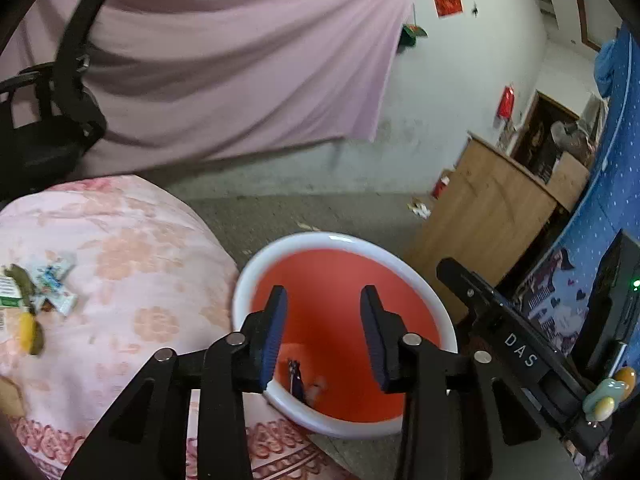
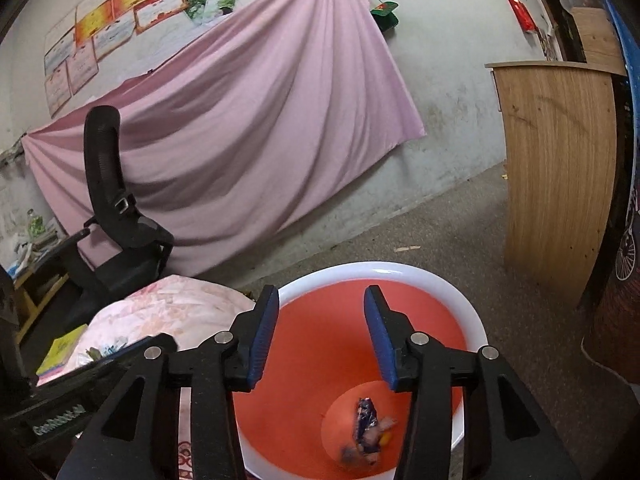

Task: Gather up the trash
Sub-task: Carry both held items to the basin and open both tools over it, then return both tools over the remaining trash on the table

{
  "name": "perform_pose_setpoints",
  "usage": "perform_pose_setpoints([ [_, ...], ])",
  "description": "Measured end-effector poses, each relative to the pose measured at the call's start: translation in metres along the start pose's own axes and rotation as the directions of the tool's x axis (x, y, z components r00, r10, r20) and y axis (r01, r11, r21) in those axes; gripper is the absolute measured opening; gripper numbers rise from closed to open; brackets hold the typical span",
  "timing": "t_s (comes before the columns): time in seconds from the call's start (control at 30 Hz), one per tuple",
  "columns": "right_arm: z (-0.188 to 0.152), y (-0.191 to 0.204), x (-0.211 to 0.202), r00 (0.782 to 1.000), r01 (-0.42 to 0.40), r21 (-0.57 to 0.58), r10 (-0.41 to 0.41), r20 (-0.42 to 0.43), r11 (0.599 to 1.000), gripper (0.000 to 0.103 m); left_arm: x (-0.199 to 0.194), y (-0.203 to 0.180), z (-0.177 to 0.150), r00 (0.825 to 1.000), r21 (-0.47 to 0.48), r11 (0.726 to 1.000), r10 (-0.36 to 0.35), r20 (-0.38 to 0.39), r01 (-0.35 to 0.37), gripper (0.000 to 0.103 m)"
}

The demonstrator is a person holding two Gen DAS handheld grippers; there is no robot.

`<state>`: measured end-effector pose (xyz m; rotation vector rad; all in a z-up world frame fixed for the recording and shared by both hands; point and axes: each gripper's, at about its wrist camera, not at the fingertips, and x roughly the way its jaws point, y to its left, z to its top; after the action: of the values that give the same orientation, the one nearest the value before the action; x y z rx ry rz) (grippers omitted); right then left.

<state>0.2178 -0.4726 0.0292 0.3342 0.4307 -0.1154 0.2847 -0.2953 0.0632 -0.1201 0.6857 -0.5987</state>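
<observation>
**Both grippers empty over the bin**

My right gripper (image 2: 318, 336) hangs over the red bin (image 2: 472, 320), jaws spread wide and holding nothing; a blue wrapper (image 2: 366, 420) lies at its bottom. My left gripper (image 1: 324, 332) is likewise parted and empty. More wrappers (image 1: 52, 284) wait near the left edge of the floral-covered table (image 1: 132, 248), beside the bin, presumably for short carries.

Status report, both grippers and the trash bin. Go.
Left gripper open, empty, over red bin. Right gripper open, empty, same bin. Wrappers at bin bottom; more trash on floral cloth. Nothing in the way.
</observation>
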Motion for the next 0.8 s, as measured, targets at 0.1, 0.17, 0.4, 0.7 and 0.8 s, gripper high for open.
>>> perform_pose_setpoints([
  [0.1, 0.0, 0.007, -0.003, 1.0, -0.011, -0.025, 0.012, 0.026, 1.0, 0.05, -0.02, 0.011, -0.001, 0.998, -0.005, 0.999, 0.041, 0.046, -0.041, 0.039],
  [0.17, 0.001, 0.013, -0.005, 0.999, -0.023, -0.043, 0.025, 0.045, 0.999, 0.051, -0.035, 0.017, -0.002, 0.993, -0.008, 0.997, 0.079, 0.087, -0.078, 0.045],
  [0.4, 0.001, 0.041, -0.02, 0.987, -0.088, -0.093, 0.099, 0.129, 0.992, 0.076, -0.095, 0.049, -0.015, 0.956, -0.047, 0.98, 0.197, 0.22, -0.191, 0.055],
  [0.7, -0.005, 0.086, -0.047, 0.942, -0.172, -0.167, 0.212, 0.259, 0.971, 0.103, -0.164, 0.091, -0.041, 0.858, -0.171, 0.937, 0.349, 0.376, -0.306, 0.102],
  [0.8, -0.009, 0.101, -0.049, 0.928, -0.202, -0.189, 0.249, 0.278, 0.961, 0.103, -0.178, 0.102, -0.048, 0.836, -0.198, 0.919, 0.393, 0.384, -0.341, 0.102],
])
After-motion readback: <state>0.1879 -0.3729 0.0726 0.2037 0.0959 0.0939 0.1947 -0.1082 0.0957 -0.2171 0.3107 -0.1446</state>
